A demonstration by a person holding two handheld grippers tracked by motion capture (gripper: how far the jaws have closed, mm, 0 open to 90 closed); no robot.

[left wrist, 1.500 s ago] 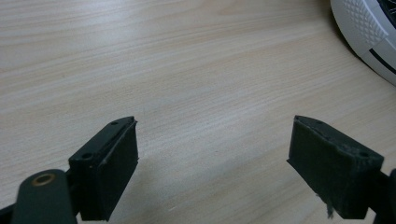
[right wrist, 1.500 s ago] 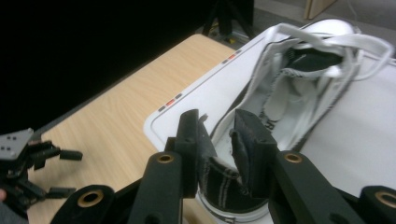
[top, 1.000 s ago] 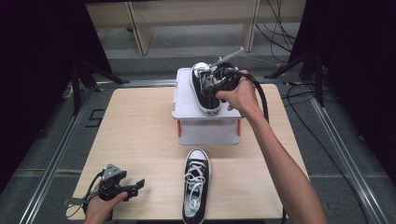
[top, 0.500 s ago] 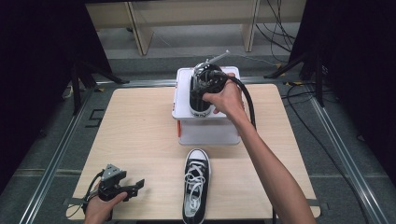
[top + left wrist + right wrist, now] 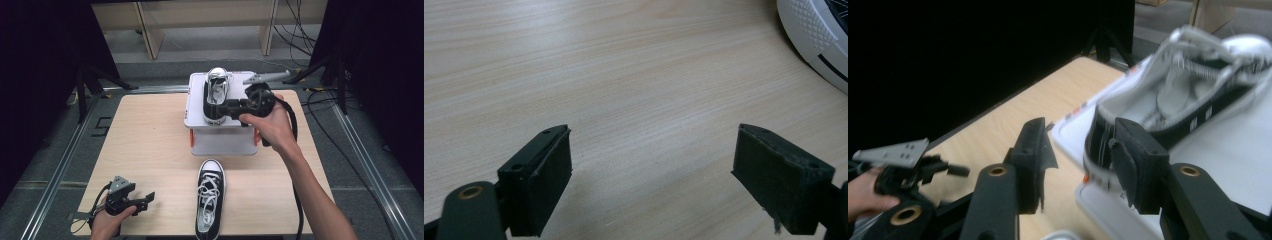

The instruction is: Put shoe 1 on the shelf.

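One black-and-white shoe (image 5: 216,95) is seen resting on the lid of the white box (image 5: 220,134) at the far side of the table (image 5: 150,150), toe pointing away. The right gripper (image 5: 227,107) is held at its heel; its jaws have just been opening. In the blurred right gripper view the heel seems to lie behind the parted jaws and not between them, so the shoe is judged to be released. The placing of this shoe is taken as done.

The second shoe (image 5: 210,200) is left on the table in front of the box, untouched. The left gripper (image 5: 145,199) is held low at the near left corner, jaws wide apart with nothing between them.
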